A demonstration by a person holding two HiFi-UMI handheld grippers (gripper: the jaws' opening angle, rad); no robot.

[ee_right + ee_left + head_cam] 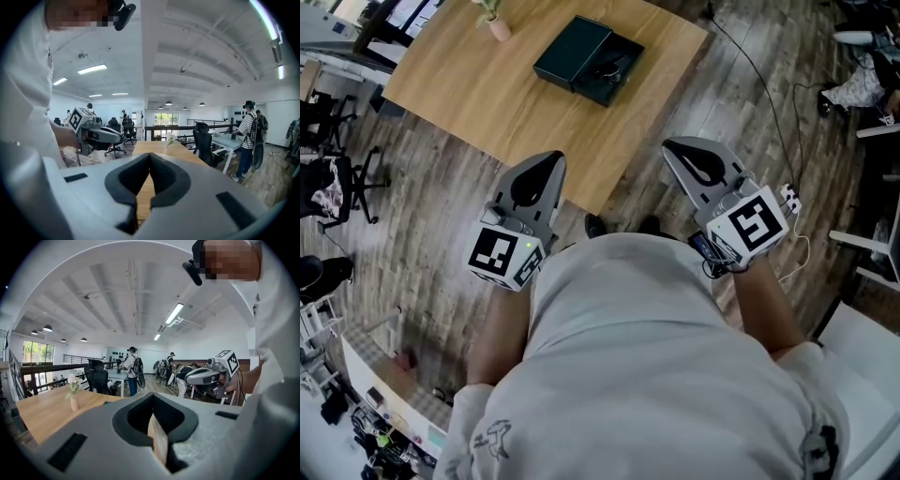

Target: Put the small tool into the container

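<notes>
Head view, clock bearings read in that view

- Left gripper [546,161] and right gripper [680,148] are held at the person's waist over the wood floor [441,197], short of the tabletop [459,84]
- Both sets of jaws are together with nothing between them; only a sliver of wood shows through each
- The dark container [572,52] lies open on the tabletop in two halves side by side, each long axis about 1 to 7 o'clock
- A thin dark shape in the right half [614,66] may be the small tool; too small to tell
- The container lies at about 1 o'clock from the left jaws and 10–11 o'clock from the right, well apart from both
- The left looks slightly nearer
- A vase [499,28] stands at the far edge, at 10 o'clock from the container
</notes>
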